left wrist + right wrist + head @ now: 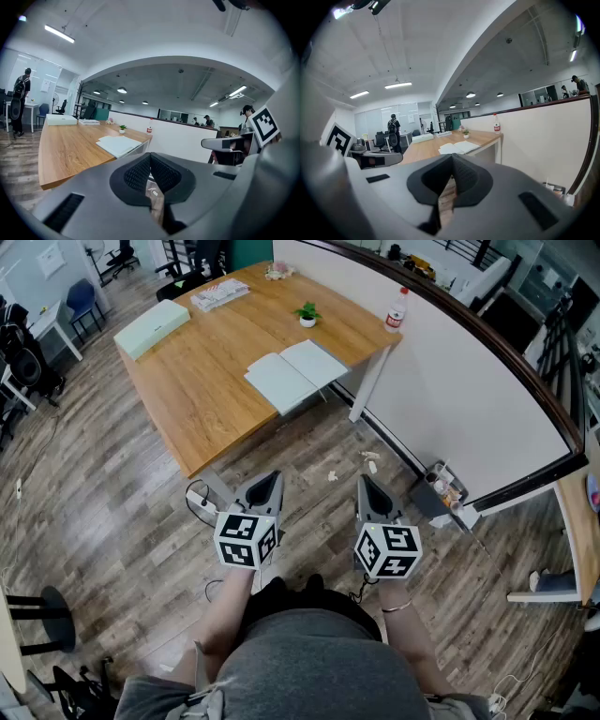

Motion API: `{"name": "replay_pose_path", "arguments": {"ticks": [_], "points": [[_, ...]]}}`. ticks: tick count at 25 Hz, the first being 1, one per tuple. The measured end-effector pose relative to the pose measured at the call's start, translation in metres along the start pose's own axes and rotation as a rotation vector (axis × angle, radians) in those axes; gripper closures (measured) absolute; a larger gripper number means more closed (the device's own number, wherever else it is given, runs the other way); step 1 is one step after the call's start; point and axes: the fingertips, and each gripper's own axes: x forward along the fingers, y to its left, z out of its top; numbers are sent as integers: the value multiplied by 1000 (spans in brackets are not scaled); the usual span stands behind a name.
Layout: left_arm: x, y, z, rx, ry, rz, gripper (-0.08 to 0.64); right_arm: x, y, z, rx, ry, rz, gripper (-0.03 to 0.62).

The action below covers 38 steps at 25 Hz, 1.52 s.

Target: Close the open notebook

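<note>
Starting at the far left of the wooden table: a pale green box sits near that end, with a stack of papers further along the back edge. Down on the plank floor by the table's near corner there's a white power strip.

The person is standing well back from the table with a gripper in each hand, both held out in front and tipped slightly downward. The left gripper has its jaws pressed together with nothing between them (its own camera shows the ribbed pads meeting at the tip).

The open notebook lies flat on the table, pages up, right at the near edge towards the right end. It's well apart from both grippers, and nobody's touching it. Just behind it is a small potted plant in a white pot.

The right gripper is the same story: jaws closed up tight, and empty.

Further right, a bottle with a red label stands upright at the table's right corner, next to the long white partition. At the foot of that partition sits a small grey caddy with some bits in it, too small to make out.
</note>
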Motion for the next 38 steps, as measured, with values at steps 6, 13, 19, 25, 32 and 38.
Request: {"name": "replay_pose_path", "arguments": {"ticks": [6, 13, 19, 25, 32, 38], "points": [[6, -6, -1, 13, -17, 18, 534, -5, -12, -4, 8, -5, -7, 589], [11, -18, -6, 8, -9, 19, 528, -8, -37, -6, 60, -3, -39, 584], [18, -29, -8, 7, 2, 40, 463, -13, -48, -13, 127, 25, 19, 510], [32, -22, -10, -6, 12, 61, 449, 0, -63, -16, 222, 36, 49, 468], [82, 6, -8, -12, 50, 69, 448, 49, -84, -18, 299, 65, 57, 448], [146, 42, 11, -2, 71, 63, 430, 115, -103, 3, 348, 76, 61, 448]]}}
